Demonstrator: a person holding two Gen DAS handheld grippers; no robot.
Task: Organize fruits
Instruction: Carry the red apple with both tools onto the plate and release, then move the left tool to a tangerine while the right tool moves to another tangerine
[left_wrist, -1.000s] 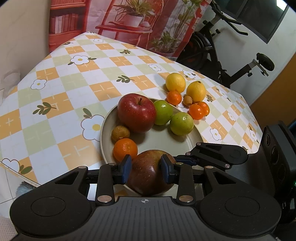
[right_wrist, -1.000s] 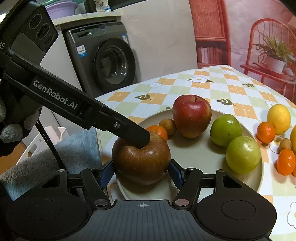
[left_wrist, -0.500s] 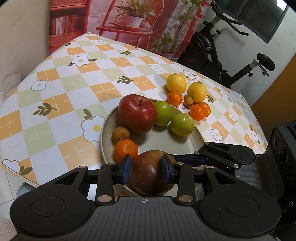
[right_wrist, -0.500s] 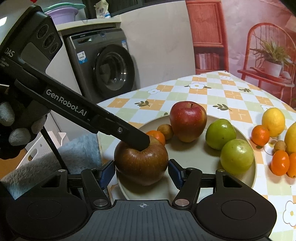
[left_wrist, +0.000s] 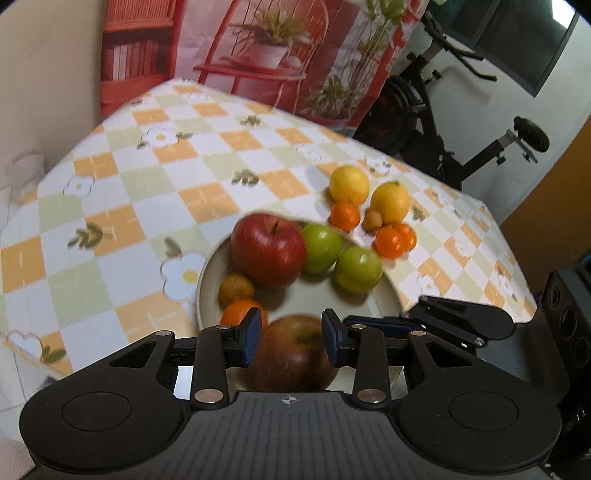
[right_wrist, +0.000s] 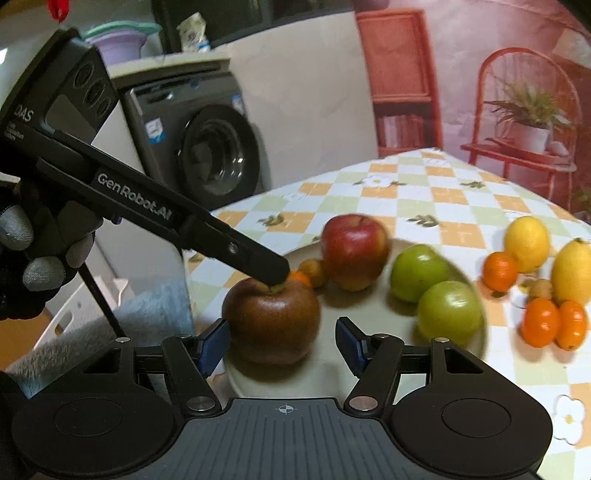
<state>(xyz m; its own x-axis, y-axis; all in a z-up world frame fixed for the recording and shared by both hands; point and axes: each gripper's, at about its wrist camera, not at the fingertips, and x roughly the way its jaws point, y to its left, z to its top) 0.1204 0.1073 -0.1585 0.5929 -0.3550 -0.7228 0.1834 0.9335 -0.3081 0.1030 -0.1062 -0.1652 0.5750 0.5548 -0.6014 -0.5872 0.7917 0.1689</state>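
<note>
A dark red-brown apple (right_wrist: 271, 325) sits at the near edge of the beige plate (right_wrist: 369, 317). My right gripper (right_wrist: 283, 345) is open around it, its right pad apart from the apple. My left gripper (left_wrist: 291, 341) hovers over the same apple (left_wrist: 295, 354), jaws partly open above its top; in the right wrist view its fingers (right_wrist: 266, 266) touch the stem end. On the plate also lie a red apple (left_wrist: 267, 249), two green fruits (left_wrist: 358, 269), a small orange (left_wrist: 236, 314) and a small brown fruit (left_wrist: 235, 288).
Off the plate on the checked tablecloth (left_wrist: 147, 184) lie two lemons (left_wrist: 349, 184), several small oranges (left_wrist: 391, 242) and a small brown fruit (left_wrist: 373, 219). A washing machine (right_wrist: 207, 147) stands left of the table, an exercise bike (left_wrist: 461, 140) behind it.
My right gripper has opened and let go of the dark apple, which stays on the plate. Both grippers have pulled back and up a little; the left one now sits higher over the apple.
</note>
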